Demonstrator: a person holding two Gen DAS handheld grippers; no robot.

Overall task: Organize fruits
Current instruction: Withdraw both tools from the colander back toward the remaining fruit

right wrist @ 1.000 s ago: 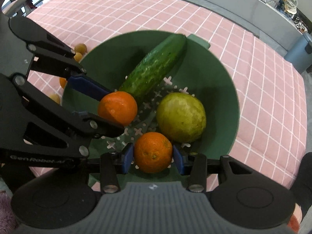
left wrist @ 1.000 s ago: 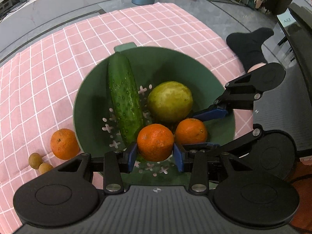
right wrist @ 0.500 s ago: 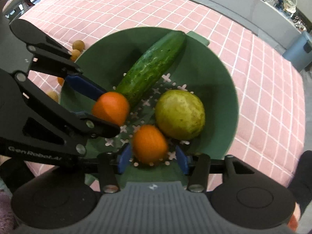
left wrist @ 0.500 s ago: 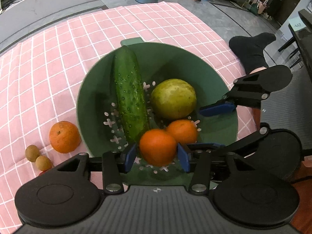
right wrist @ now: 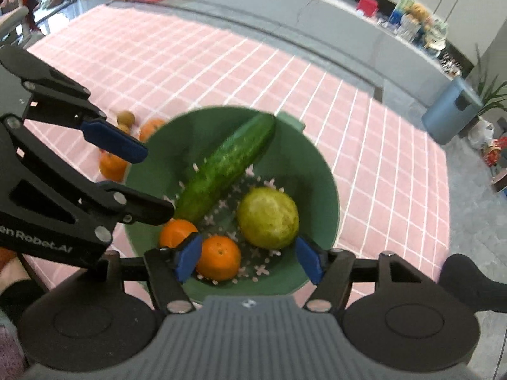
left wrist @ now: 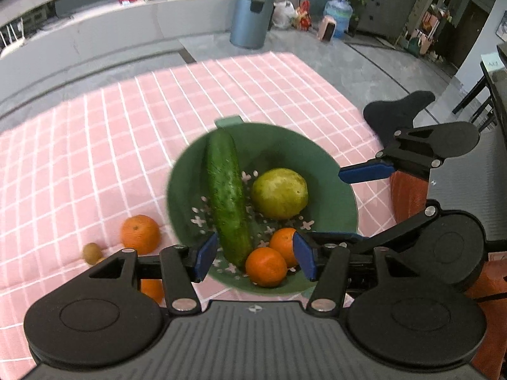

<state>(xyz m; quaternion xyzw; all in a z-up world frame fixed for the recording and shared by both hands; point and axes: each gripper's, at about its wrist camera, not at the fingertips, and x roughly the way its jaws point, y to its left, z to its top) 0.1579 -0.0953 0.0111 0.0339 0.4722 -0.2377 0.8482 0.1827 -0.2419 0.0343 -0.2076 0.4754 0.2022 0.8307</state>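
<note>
- Left hand-held gripper (left wrist: 255, 258), jaws just opened and holding nothing, hangs above the green colander (left wrist: 336, 190); two oranges (left wrist: 266, 266) lie inside at 6 o'clock, beside cucumber (left wrist: 226, 202).
- Right hand-held gripper (right wrist: 250, 258), likewise just opened, grips nothing; the oranges (right wrist: 218, 258) rest in the colander (right wrist: 320, 174) on the pink checked surface (right wrist: 380, 145).

The left hand-held gripper (left wrist: 255, 259) points steeply downward, its blue-padded jaws parted and empty, having just been opening. The right hand-held gripper (right wrist: 250, 259) is beside it, likewise angled down, jaws just opened, gripping nothing.
</note>
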